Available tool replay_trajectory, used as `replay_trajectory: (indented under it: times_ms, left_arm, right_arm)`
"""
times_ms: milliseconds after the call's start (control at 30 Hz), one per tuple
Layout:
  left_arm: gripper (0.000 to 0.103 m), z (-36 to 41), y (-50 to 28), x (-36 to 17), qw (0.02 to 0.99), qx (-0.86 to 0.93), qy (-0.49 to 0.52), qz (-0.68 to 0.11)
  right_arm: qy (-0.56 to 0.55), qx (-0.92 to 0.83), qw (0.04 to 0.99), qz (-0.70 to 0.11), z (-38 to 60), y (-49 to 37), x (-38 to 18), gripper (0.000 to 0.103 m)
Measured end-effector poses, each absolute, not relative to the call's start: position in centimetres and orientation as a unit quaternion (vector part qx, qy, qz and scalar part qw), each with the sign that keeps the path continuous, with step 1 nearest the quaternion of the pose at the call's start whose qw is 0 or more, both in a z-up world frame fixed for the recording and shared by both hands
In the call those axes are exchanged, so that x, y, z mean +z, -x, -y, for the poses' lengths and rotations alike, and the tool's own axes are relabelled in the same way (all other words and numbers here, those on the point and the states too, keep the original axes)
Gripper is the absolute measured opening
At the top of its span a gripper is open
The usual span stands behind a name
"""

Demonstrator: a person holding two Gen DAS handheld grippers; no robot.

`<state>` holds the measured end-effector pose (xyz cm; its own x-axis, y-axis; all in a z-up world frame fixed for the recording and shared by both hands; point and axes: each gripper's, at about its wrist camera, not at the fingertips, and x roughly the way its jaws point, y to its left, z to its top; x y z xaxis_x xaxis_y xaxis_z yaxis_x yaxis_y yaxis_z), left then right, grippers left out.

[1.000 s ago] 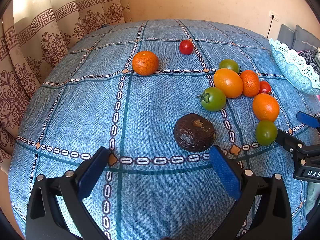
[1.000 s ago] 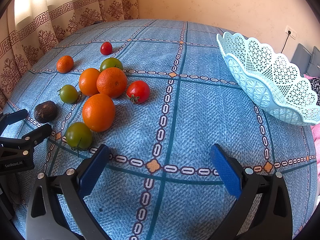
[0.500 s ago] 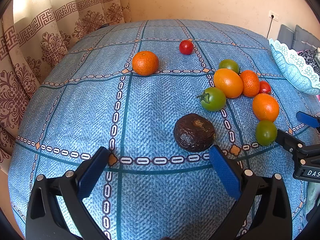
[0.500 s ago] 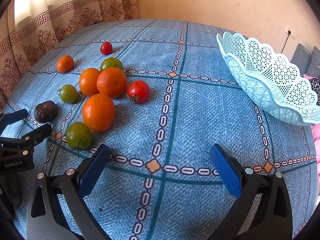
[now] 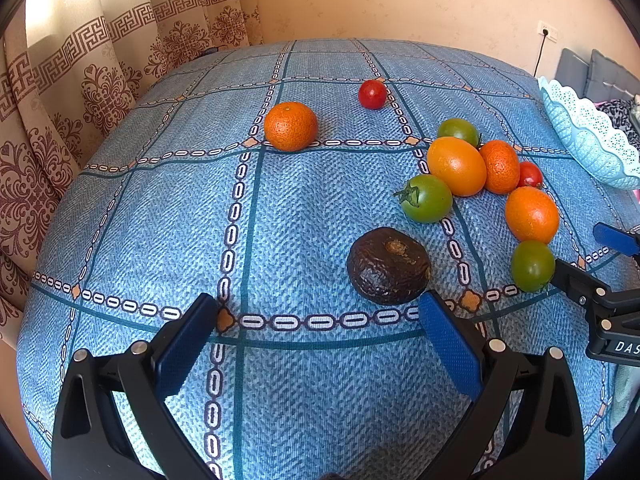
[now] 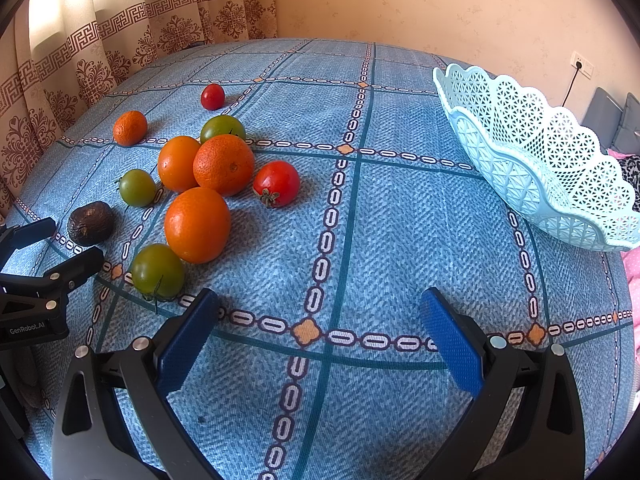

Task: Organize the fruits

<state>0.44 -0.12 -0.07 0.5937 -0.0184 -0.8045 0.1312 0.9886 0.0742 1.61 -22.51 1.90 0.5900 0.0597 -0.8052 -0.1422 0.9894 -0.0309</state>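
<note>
Hovering low over the blue patterned tablecloth (image 6: 400, 208), the left gripper (image 5: 320, 320) and right gripper (image 6: 320, 316) are both gaping wide, holding nothing. Fruit is lying loose toward the left: a dark wrinkled fruit (image 5: 388, 266) just beyond the left gripper, oranges (image 6: 197, 224) and green tomatoes (image 6: 157, 272) clustering nearby. Sitting far right, the pale blue lattice basket (image 6: 532, 168) is well apart from them.
</note>
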Motion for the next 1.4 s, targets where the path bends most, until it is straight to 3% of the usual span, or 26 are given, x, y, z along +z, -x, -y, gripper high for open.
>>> replay_trajectory:
  times_ms: [800,1133,1167,1267,1400]
  left_arm:
    - [0.098,-0.4,-0.7,0.1,0.891,-0.050,-0.063,-0.446]
    - [0.098,-0.1,2.2,4.1,0.923,-0.064,-0.095,-0.367]
    - [0.098,0.0,2.4,4.2,0.924,-0.063,-0.103,-0.364]
    - [0.098,-0.2,1.7,4.6,0.923,-0.059,-0.108,-0.366]
    - [0.098,-1.3,1.1,4.8,0.921,-0.060,-0.090,-0.374]
  right_arm:
    - [0.030,0.079,0.900,-0.427,23.0,-0.6,3.1,0.101]
    - [-0.007,0.152,0.905,-0.396,22.1,1.3,5.1,0.101]
    - [-0.004,0.154,0.905,-0.395,21.8,1.4,5.1,0.098]
    - [0.002,0.169,0.898,-0.406,20.5,1.4,4.6,0.075]
    - [0.006,0.192,0.887,-0.421,18.7,0.8,3.8,0.062]
